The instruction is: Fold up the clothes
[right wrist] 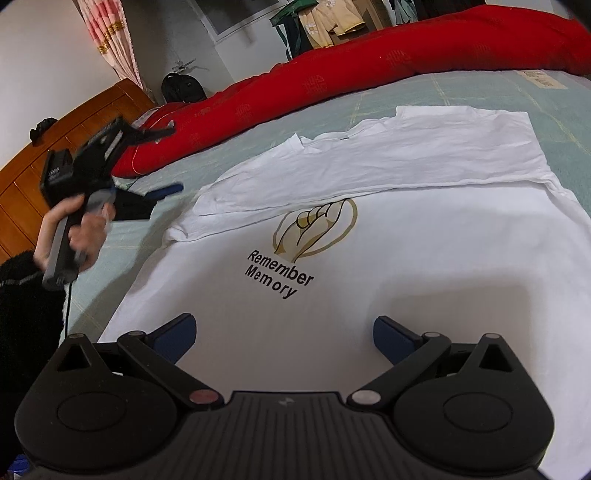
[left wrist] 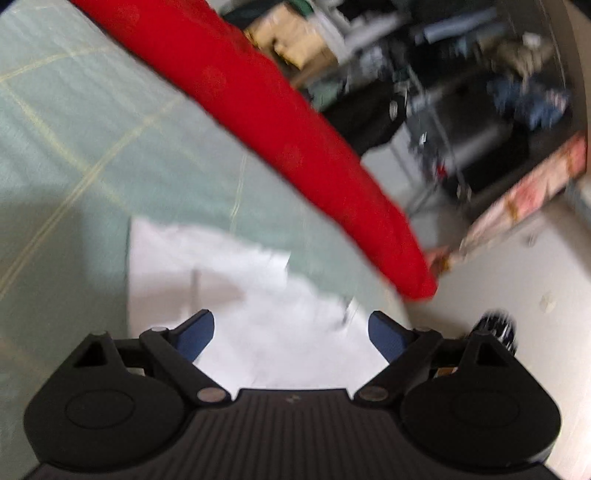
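Your right gripper (right wrist: 284, 334) hangs with fingers spread and empty over the white T-shirt (right wrist: 406, 258) on the bed (right wrist: 461, 92); one side lies folded inward, the rest remains. Your left gripper (left wrist: 291, 332), equally wide, holds nothing.

I note a pale green bed sheet (right wrist: 424, 92) with faint yellow grid lines covering the bed. A long red quilt (right wrist: 369, 62) with a tone-on-tone pattern lies rolled along the far edge of the bed; in the left wrist view it crosses the frame diagonally (left wrist: 280, 129). A wooden headboard (right wrist: 55, 147) stands at the left. A pink patterned curtain (right wrist: 110, 40) hangs beyond it. A black backpack (right wrist: 183, 86) sits against the wall. Yellow flowered clothing (right wrist: 332, 22) hangs behind the quilt. Left wrist background is too blurred to identify.
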A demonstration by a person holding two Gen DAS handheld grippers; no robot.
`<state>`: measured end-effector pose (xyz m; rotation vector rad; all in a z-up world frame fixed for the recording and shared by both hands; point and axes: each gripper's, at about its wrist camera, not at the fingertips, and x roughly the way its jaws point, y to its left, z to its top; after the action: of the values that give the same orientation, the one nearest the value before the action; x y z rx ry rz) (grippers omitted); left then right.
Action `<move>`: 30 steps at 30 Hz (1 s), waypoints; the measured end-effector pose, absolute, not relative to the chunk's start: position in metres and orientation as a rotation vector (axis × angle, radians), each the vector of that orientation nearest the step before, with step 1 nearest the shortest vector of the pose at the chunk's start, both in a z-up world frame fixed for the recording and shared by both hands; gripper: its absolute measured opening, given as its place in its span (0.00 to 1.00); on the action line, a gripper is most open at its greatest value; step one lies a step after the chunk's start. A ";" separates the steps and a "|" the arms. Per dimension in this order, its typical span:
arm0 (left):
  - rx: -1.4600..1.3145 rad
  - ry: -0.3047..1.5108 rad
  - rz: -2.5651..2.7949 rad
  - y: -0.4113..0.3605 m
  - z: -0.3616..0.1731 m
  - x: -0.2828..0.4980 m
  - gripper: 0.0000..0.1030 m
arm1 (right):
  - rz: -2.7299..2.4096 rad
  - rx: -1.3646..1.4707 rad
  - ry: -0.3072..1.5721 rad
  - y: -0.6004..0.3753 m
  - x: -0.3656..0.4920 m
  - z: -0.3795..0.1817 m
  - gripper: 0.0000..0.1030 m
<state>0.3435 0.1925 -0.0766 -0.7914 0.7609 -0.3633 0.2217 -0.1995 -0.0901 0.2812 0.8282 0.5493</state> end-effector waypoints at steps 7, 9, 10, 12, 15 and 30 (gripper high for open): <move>-0.611 0.871 -0.330 0.206 -0.077 0.307 0.76 | 0.545 0.276 0.837 -0.200 0.220 -0.089 1.00; -0.548 0.840 -0.320 0.201 -0.062 0.300 0.78 | 0.542 0.277 0.837 -0.199 0.221 -0.090 1.00; -0.524 0.824 -0.337 0.195 -0.056 0.299 0.78 | 0.539 0.278 0.837 -0.199 0.221 -0.090 1.00; -0.499 0.819 -0.392 0.178 -0.054 0.303 0.80 | 0.532 0.274 0.836 -0.197 0.221 -0.091 1.00; -0.417 0.849 -0.409 0.152 -0.064 0.312 0.80 | 0.529 0.251 0.835 -0.194 0.220 -0.091 1.00; -0.062 0.730 -0.393 0.082 -0.028 0.337 0.80 | 0.504 -0.133 0.768 -0.197 0.229 -0.046 1.00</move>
<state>0.3372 0.0823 -0.0284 -0.0616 0.7297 -0.3926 0.2292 -0.1966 -0.0458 -0.1328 0.7682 0.5041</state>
